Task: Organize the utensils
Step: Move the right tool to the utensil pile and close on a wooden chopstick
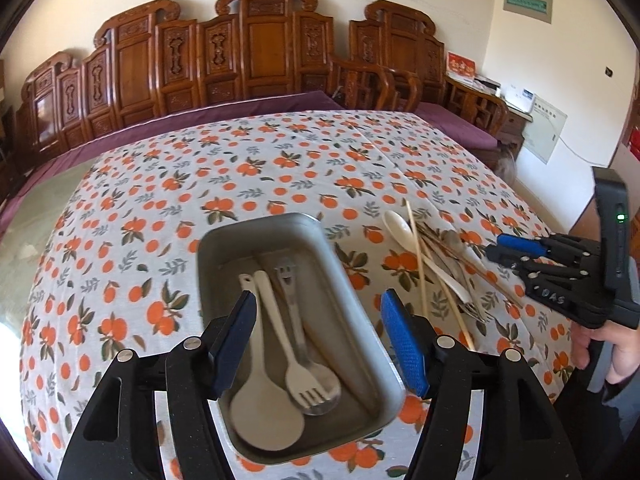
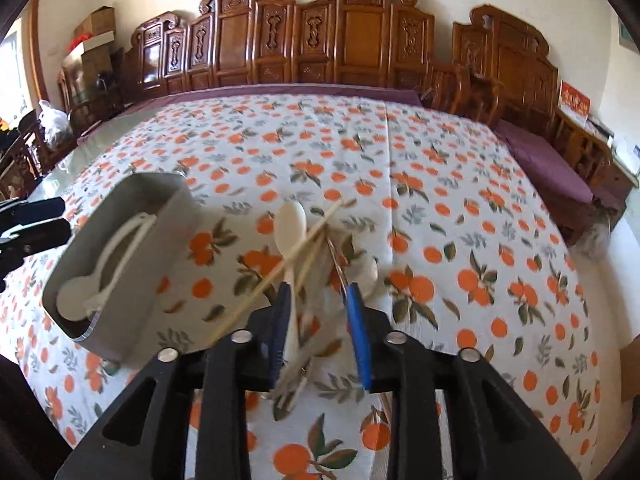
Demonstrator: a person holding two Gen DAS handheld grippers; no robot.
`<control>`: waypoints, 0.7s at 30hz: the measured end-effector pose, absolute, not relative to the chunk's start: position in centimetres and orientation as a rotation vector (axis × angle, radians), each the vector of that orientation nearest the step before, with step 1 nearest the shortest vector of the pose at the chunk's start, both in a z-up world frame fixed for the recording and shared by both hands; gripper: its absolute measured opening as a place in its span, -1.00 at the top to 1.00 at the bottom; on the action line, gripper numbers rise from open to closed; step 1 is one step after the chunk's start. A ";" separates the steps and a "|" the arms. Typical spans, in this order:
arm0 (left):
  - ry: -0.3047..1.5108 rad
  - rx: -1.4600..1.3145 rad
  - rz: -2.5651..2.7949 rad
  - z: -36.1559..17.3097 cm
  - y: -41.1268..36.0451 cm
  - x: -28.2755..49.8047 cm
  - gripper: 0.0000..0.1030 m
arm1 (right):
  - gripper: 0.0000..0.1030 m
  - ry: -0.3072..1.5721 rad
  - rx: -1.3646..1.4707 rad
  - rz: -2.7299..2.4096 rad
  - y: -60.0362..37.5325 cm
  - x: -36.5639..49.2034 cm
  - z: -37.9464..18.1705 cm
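Utensils [image 2: 304, 248] heaped just ahead of the parted right claw [image 2: 320, 300].

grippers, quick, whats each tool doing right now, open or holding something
Left tool: open, empty, above the metal tray.
Right tool: open around the loose utensil pile, gripping nothing.

The tray [image 1: 308, 236] was matt grey metal, and in it lay smooth white plastic spoons [image 1: 264, 396] and a shiny steel fork [image 1: 316, 392]. Right of the tray, pale bare-wood chopsticks [image 1: 416, 256] crossed a glossy white spoon [image 1: 398, 226] on the woven printed cloth [image 1: 280, 160]. Behind the tray stood carved, polished dark wood furniture [image 1: 260, 48].
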State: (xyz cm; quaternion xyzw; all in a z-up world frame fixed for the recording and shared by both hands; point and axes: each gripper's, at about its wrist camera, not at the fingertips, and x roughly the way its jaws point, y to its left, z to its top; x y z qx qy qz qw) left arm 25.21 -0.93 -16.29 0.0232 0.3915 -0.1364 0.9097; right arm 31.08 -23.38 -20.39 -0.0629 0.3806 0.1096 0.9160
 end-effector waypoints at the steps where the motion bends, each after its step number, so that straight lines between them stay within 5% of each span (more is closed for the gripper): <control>1: 0.807 0.053 -0.287 -16.4 -1.3 25.2 -0.20 | 0.35 0.790 -0.126 0.225 -23.4 31.2 -20.8; 17: 0.835 0.106 -0.349 -17.6 -5.5 24.5 -0.20 | 0.35 0.913 -0.175 0.182 -25.2 34.0 -25.6; 19: 0.838 0.114 -0.352 -17.7 -5.7 24.5 -0.20 | 0.45 0.907 -0.186 0.202 -25.3 33.9 -25.6; 21: 0.841 0.114 -0.352 -17.8 -5.9 24.4 -0.20 | 0.79 0.901 -0.210 0.210 -25.2 33.7 -25.7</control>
